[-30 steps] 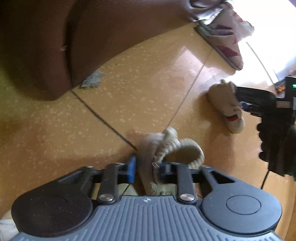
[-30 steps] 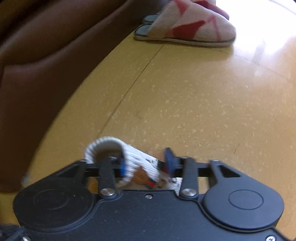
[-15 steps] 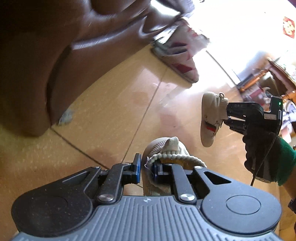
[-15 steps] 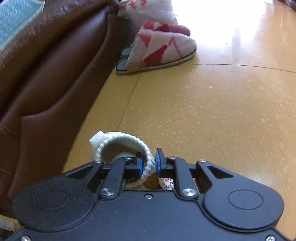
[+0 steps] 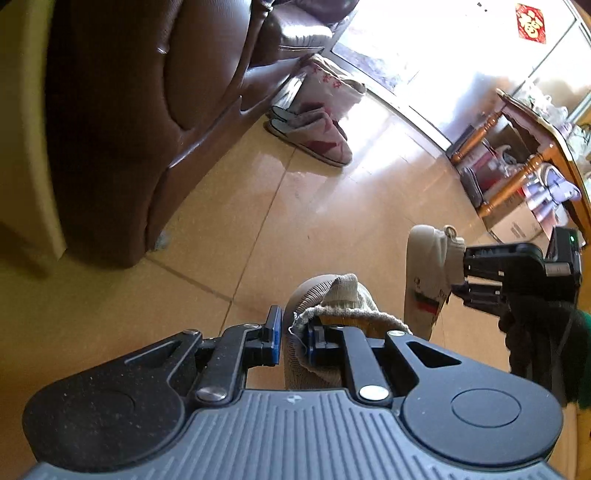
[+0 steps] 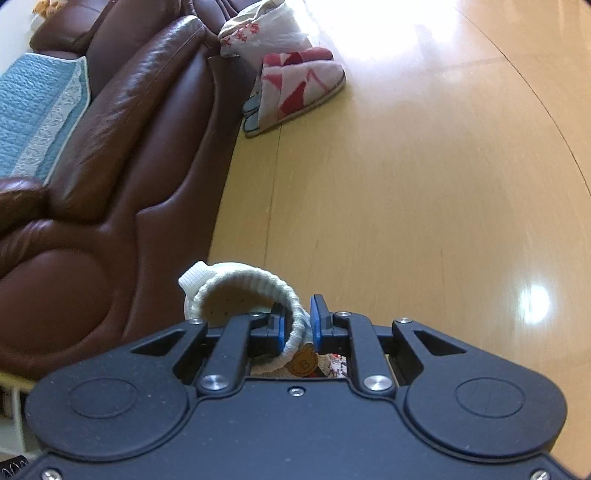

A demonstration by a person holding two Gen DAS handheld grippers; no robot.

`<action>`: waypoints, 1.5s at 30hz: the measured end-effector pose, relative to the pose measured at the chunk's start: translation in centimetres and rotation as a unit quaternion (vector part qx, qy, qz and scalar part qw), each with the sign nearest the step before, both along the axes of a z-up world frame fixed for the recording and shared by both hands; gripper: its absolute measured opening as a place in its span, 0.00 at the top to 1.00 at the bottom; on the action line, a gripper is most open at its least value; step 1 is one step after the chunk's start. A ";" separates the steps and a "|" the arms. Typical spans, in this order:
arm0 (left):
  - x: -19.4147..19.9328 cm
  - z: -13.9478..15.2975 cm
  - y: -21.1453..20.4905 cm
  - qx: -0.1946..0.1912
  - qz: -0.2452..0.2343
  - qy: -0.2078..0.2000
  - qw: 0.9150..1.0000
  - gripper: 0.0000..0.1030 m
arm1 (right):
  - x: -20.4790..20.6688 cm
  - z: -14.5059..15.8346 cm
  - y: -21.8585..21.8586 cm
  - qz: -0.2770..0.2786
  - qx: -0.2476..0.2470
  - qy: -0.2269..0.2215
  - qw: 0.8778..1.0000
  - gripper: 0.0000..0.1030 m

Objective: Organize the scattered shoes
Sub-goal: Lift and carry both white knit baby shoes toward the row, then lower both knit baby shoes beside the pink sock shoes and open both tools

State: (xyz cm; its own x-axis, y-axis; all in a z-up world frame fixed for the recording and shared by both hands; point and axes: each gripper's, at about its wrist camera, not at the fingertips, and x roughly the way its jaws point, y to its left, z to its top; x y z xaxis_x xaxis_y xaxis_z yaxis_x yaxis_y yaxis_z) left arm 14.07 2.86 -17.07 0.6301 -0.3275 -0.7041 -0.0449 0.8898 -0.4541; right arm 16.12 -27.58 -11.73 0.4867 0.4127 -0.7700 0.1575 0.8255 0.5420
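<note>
My left gripper (image 5: 293, 334) is shut on the knit collar of a small beige baby shoe (image 5: 332, 299) and holds it above the floor. My right gripper (image 6: 297, 325) is shut on the ribbed collar of the matching cream baby shoe (image 6: 236, 291), also lifted. In the left wrist view that second shoe (image 5: 428, 269) hangs sole-outward from the right gripper (image 5: 463, 275) to the right. A pair of red-and-white slippers (image 6: 299, 85) lies by the sofa on the floor; it also shows in the left wrist view (image 5: 314, 134).
A brown leather sofa (image 6: 110, 155) runs along the left, with a blue quilt (image 6: 33, 110) on its seat. A white bag (image 6: 266, 33) leans by the slippers. A wooden table (image 5: 532, 147) with boxes under it stands at the right. The floor is yellow tile (image 6: 406, 184).
Both grippers have risen from the floor with their baby shoes. The view has tilted up and shows more of the sofa and room.
</note>
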 end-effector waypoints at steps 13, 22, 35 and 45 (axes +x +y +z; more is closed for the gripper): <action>-13.9 0.3 -5.1 0.066 -0.101 0.064 0.991 0.88 | -25.9 -1.2 -1.1 -0.074 0.048 0.069 0.994 0.87; -17.8 -0.1 -8.6 0.119 -0.178 0.069 0.974 0.88 | -37.4 -3.0 -0.8 -0.159 0.057 0.125 0.978 0.87; -20.6 -5.6 -12.7 0.175 -0.288 0.114 0.935 0.88 | -40.3 -8.1 -1.3 -0.172 0.047 0.190 0.966 0.87; -20.8 -9.1 -14.9 0.182 -0.327 0.145 0.916 0.88 | -41.0 -11.8 -0.8 -0.163 0.017 0.242 0.956 0.87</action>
State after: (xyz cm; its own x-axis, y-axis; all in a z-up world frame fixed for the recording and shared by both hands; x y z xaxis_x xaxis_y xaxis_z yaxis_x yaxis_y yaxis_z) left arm -6.69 -12.01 -26.17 0.1519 -0.2781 -0.9485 0.4800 0.8596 -0.1752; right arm -24.83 -28.42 -23.56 0.1836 0.3279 -0.9267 0.6424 0.6735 0.3657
